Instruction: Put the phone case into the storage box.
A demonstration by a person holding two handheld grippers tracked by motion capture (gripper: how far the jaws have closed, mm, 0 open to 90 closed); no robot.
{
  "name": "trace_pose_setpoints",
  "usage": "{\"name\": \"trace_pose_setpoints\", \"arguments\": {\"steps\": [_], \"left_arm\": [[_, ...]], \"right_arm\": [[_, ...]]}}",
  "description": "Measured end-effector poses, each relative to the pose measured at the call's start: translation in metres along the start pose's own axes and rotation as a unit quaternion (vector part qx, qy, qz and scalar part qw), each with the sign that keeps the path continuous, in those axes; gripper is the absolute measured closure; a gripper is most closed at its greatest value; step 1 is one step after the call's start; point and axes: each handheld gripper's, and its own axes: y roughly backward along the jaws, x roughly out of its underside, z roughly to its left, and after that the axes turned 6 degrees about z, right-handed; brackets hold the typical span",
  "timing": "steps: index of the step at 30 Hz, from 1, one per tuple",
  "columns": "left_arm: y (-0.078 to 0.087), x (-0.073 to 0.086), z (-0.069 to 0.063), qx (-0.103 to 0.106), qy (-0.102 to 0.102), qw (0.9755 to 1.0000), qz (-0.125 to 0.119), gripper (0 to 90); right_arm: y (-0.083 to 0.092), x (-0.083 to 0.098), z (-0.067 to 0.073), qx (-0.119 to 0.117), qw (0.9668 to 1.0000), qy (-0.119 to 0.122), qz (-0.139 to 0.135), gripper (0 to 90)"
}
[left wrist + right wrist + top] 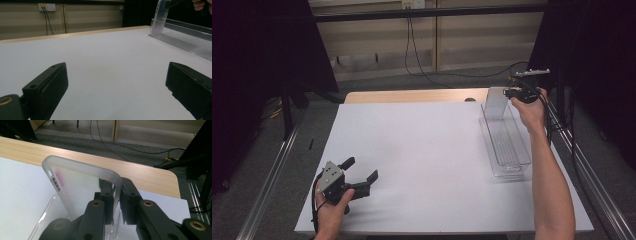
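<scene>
The right gripper [117, 202] pinches the translucent phone case [80, 187] at its rim (light, flexible, slippery); grip the stiffer edge; the left gripper [117, 87] gapes wide.

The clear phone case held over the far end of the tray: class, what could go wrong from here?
1. The right hand-held gripper pinches only one edge of the clear phone case, so the case could twist or slip out.
2. The case hangs over the far end of the narrow clear tray; if it drops it could miss it.
3. The left hand-held gripper rests open and far off, so nothing steadies the tray.
</scene>
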Motion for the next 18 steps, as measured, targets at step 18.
{"name": "trace_pose_setpoints", "arguments": {"steps": [18], "left_arm": [[0.0003,0.0000,-0.0004,0.002,-0.001,1.0000,0.001,4.2]], "right_arm": [[-0.0006,0.0009,-0.0018,0.000,0.9999,-0.016,0.000,75.2]]}}
